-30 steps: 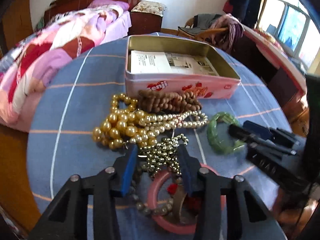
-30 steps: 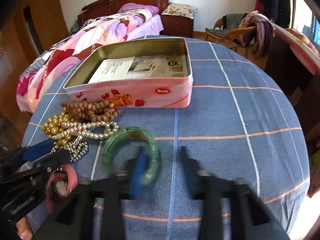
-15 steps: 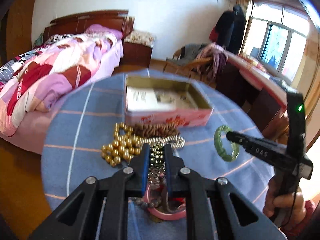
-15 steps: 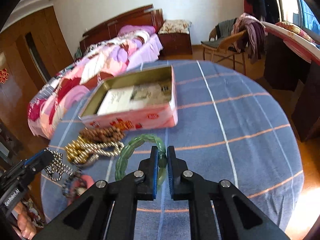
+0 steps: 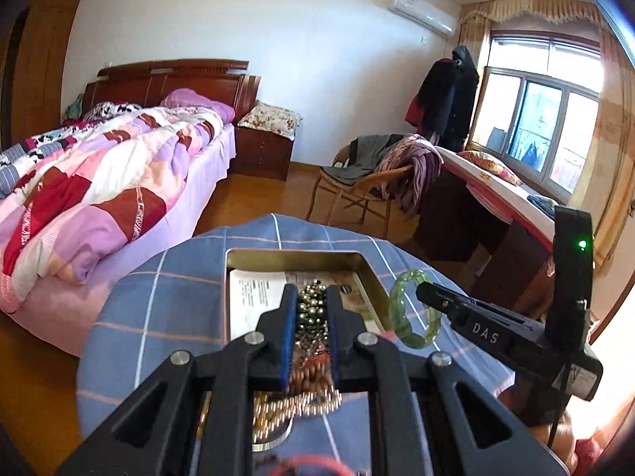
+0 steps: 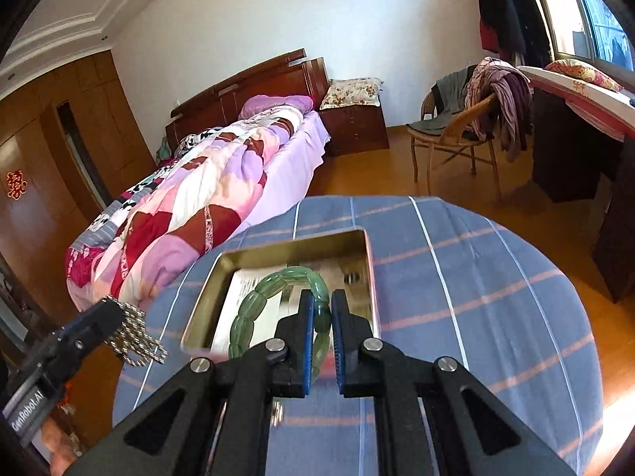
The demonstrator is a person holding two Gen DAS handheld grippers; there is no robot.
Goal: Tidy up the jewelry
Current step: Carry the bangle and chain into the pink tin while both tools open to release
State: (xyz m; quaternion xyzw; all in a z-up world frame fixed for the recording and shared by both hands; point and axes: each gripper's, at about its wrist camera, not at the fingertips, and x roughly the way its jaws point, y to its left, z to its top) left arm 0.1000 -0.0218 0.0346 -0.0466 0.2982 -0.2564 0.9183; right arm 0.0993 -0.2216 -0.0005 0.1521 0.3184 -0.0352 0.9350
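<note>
A green bead bracelet (image 6: 278, 309) is clamped between the closed fingers of the right gripper (image 6: 321, 309) and held clear of the table, its loop hanging left of the fingers over the open tin (image 6: 369, 269). A silver bead chain (image 5: 311, 309) is pinched in the closed left gripper (image 5: 311, 313), with the tin beyond the fingertips. Further beads (image 5: 293, 400) are seen below the fingers on the blue checked tablecloth (image 6: 476, 277).

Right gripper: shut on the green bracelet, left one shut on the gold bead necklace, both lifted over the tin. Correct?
Not quite. The left gripper holds the silver bead chain, not gold beads, per the left wrist view. The right gripper is shut on the green bracelet, over the tin.
</note>
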